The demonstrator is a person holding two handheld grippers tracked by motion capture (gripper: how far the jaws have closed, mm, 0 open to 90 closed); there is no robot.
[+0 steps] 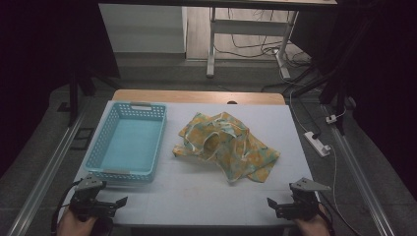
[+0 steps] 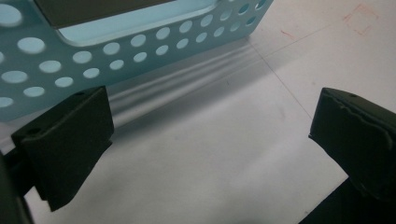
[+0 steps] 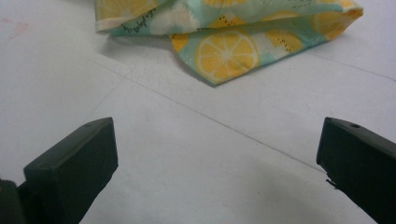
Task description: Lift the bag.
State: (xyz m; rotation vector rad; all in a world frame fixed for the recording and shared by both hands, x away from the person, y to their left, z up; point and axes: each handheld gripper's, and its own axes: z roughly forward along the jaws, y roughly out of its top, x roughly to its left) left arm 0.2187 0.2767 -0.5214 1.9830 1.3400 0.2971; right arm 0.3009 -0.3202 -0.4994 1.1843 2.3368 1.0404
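At the counter's (image 1: 196, 196) near edge, the left gripper (image 1: 115, 202) and right gripper (image 1: 275, 204) both rest with jaws spread wide, holding nothing. Farther in, the lemon-print cloth (image 1: 226, 146) lies crumpled mid-counter, just right of the light-blue perforated basket (image 1: 101, 142).

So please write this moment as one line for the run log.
left gripper: open, near basket | right gripper: open, near cloth | cloth: crumpled, on table
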